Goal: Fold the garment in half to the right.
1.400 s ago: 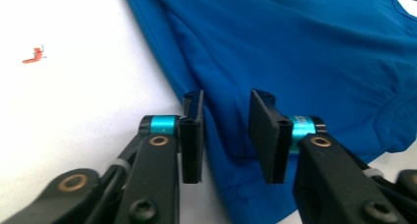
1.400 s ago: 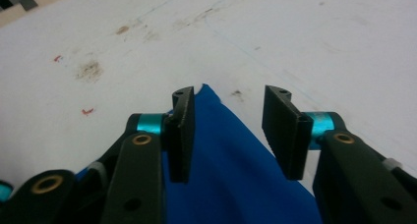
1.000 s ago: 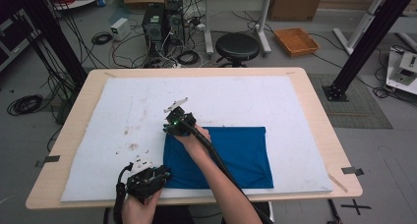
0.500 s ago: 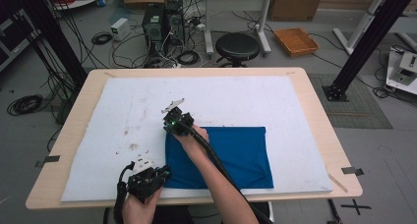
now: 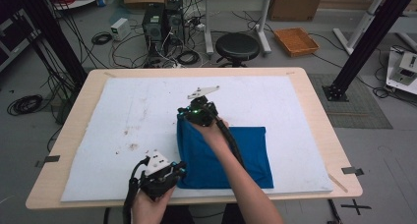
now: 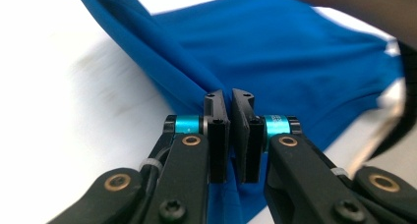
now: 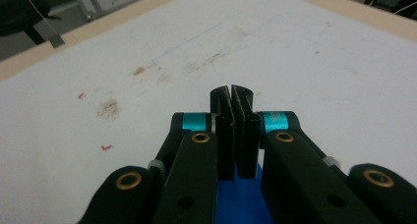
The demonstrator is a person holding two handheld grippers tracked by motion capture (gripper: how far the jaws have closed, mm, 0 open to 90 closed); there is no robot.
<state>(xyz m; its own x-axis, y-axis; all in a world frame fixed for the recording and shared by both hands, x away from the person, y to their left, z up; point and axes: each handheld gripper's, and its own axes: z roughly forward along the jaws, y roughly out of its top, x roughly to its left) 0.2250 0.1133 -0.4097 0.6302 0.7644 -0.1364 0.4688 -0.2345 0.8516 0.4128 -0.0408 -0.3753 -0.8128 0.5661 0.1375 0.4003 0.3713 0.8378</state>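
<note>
A blue cloth (image 5: 246,155) lies on the right half of the white mat (image 5: 123,121). My left gripper (image 5: 180,172) is at the cloth's near left corner, by the table's front edge. In the left gripper view the left gripper (image 6: 228,94) is shut on a fold of the blue cloth (image 6: 275,52). My right gripper (image 5: 186,117) holds the cloth's far left corner, raised a little off the mat. In the right gripper view the right gripper (image 7: 231,90) is shut, with blue cloth (image 7: 246,194) showing between and under its jaws.
Brown stains (image 5: 132,146) mark the mat left of the cloth. The wooden table edge (image 5: 314,106) frames the mat. On the floor beyond the table are a black stool (image 5: 237,46), computer cases (image 5: 160,25), cables and an orange tray (image 5: 295,40).
My right gripper has moved right and slightly away with the cloth's far left corner, drawing that edge inward. The left gripper has shifted slightly right.
</note>
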